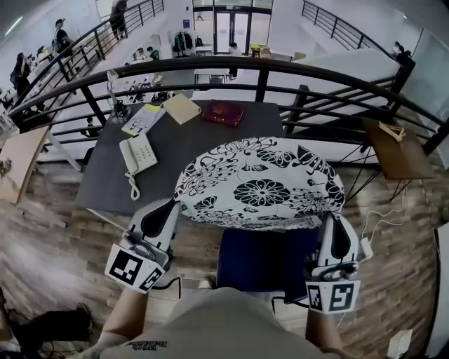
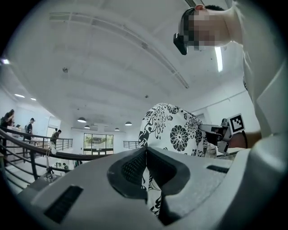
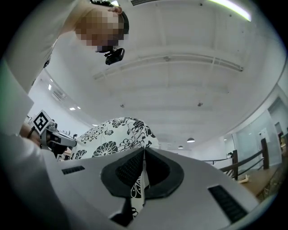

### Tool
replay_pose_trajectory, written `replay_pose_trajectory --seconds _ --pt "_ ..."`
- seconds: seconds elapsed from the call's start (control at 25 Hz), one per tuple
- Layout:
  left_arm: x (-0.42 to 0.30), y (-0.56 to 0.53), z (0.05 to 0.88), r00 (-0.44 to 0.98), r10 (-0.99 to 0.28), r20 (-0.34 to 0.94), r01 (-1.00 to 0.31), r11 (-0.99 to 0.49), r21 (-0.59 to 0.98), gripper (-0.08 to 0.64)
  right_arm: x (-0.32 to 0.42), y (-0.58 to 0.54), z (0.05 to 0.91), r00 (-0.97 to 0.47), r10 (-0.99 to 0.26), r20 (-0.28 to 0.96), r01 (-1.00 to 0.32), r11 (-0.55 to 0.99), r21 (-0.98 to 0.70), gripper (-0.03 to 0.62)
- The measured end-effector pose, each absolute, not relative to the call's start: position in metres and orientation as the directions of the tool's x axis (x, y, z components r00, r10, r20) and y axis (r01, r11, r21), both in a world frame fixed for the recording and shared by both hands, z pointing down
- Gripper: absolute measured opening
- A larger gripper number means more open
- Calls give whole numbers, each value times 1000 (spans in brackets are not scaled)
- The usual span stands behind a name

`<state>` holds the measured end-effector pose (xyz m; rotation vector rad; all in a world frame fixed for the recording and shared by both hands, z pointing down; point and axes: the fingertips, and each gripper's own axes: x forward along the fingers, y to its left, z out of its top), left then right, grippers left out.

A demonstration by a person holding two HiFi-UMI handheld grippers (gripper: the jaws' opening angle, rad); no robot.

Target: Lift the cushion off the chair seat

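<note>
Head view: L gripper (image 1: 170, 205) & R gripper (image 1: 330, 223) each pinch cushion (image 1: 259, 184) fabric tight; it's off blue chair seat (image 1: 265, 261).

Brown-grey wood-plank floor (image 1: 49, 238). Dark grey rectangular table (image 1: 210, 151), bearing a white corded telephone (image 1: 138, 153), a tan notebook (image 1: 182, 108) and a dark red flat item (image 1: 223, 112), possibly a book. Black curved metal railing (image 1: 266, 66) behind the table; open lower hall beyond, with glazed doors (image 1: 233, 28). Small brown wooden side table (image 1: 396, 151) at right. White ceiling (image 2: 112, 67) with round lamps (image 2: 81, 120) and a strip light (image 3: 229, 9).
</note>
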<state>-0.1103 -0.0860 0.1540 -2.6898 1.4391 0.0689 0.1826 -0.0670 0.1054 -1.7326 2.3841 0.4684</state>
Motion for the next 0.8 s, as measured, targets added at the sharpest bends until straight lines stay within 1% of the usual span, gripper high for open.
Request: replay_pose_trajectory --seconds 0.2,0.4,0.8 --pt "-109 -92 167 517 -855 -45 -856 -516 -24 8 185 -82 119 -318 -914 -252 -946 289 147 3" --pt "-101 -87 168 519 -854 -42 -855 -517 -49 8 184 -83 121 -330 -914 -238 -942 302 148 3" --pt "-106 -89 166 497 -866 -52 -868 -495 -42 8 186 -88 123 -330 -917 -226 -943 310 119 3"
